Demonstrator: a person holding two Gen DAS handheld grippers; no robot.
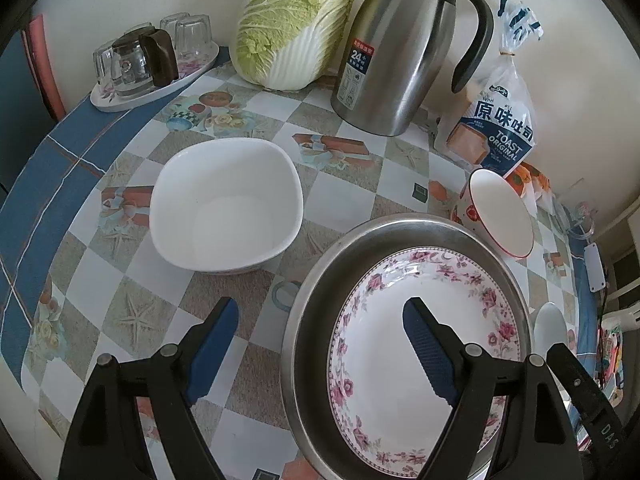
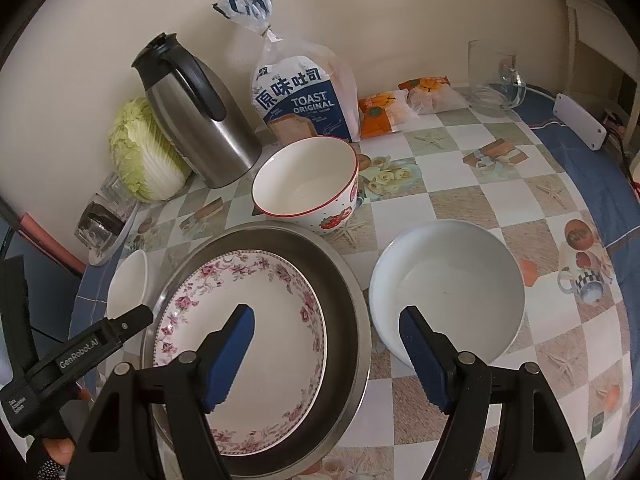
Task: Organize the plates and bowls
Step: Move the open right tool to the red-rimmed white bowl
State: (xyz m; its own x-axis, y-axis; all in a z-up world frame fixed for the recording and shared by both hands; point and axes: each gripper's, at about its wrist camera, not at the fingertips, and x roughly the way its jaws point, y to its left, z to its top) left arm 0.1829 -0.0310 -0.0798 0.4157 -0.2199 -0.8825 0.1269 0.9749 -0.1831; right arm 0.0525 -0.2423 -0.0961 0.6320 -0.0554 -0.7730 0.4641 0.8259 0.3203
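The white ceramic plate with a border of pink flowers [image 2: 240, 344] lies inside the wide, shallow stainless-steel pan [image 2: 348, 304], which stands at the near edge of the table covered with a chequered printed cloth [image 2: 460, 184]. Both are stiff. The plate is judged to be glazed, slippery and easy to chip, and the pan light but with a thin, smooth rim. A hold across the raised rim of the plate is judged the safest, since the flat middle gives the pads nothing to close on.

Around the pan three bowls are seen. The square white bowl with rounded corners [image 1: 226, 204] stands toward the left edge of the table. The round white bowl with a red rim and strawberry pictures [image 2: 308, 180] stands behind the pan, just before the bread bag. The plain round white bowl [image 2: 448, 292] stands just beside the pan toward the right edge. All are judged fragile and moderately heavy, and best pinched over one wall, one finger inside and one outside.

The left gripper [image 1: 320, 348] is spread wide and holds nothing; it is tilted steeply down, one finger over the cloth and one over the plate. The right gripper [image 2: 326, 356] is also spread wide and empty, tilted down, with the pan's right rim between its fingers and untouched.
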